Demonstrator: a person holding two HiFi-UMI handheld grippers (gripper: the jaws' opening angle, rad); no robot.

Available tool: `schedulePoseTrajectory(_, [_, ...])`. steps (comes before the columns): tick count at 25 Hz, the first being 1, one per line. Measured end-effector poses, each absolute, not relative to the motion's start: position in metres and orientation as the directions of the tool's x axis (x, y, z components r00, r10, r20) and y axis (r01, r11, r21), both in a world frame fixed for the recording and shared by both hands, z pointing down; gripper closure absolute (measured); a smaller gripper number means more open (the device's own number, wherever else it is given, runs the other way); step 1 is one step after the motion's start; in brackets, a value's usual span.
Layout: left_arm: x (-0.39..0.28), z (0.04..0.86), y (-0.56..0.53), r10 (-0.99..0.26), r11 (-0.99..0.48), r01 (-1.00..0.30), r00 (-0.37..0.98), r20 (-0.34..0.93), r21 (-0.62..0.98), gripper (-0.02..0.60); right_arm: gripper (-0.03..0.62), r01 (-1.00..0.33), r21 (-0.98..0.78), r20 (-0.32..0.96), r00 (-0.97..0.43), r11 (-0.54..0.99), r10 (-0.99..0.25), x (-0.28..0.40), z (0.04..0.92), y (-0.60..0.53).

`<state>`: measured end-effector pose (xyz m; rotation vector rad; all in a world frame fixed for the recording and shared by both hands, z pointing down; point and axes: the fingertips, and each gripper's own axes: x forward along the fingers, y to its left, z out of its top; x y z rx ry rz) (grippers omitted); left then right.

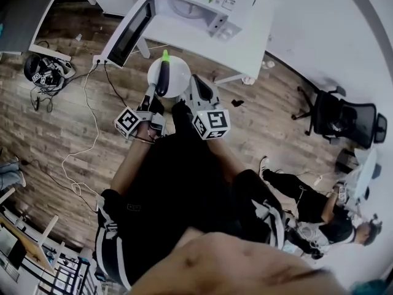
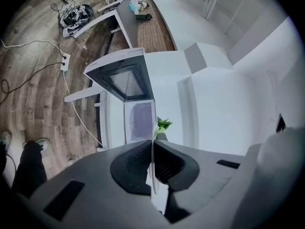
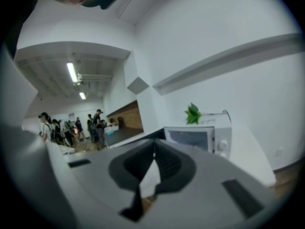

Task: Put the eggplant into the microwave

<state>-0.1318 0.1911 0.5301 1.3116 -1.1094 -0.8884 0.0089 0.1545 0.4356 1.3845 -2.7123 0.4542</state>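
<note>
Both claws are clamped on the plate (image 1: 178,72) rim: left claw (image 1: 150,99) at its near-left edge, right claw (image 1: 192,85) at its near-right. Eggplant (image 1: 163,77) lies on the plate between them, long axis pointing away, green stem at the far rim. Microwave (image 1: 195,10) sits dead ahead on the surface (image 1: 255,39), door (image 1: 128,34) open to the left. Likely a straight push in.

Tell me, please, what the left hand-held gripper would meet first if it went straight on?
The left hand-held gripper probably meets the open microwave first, past the plate it grips; depth is unclear, so the table edge might intervene.
</note>
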Motion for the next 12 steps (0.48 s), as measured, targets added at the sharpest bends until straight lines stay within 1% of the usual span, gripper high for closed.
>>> schedulePoseTrajectory(6, [-0.132,0.530,0.138,-0.960,0.095,-0.129,0.250,0.125,0.987,0.541,0.562,-0.786,-0.235,0.191,-0.614,0.572,-0.766,0.008,0.432,0.101])
schedulePoseTrajectory(12, [-0.126,0.533,0.096,-0.965,0.099,-0.123,0.231,0.126,0.987,0.541,0.562,-0.767,-0.225,0.186,-0.640,0.602,-0.746,0.010,0.431,0.054])
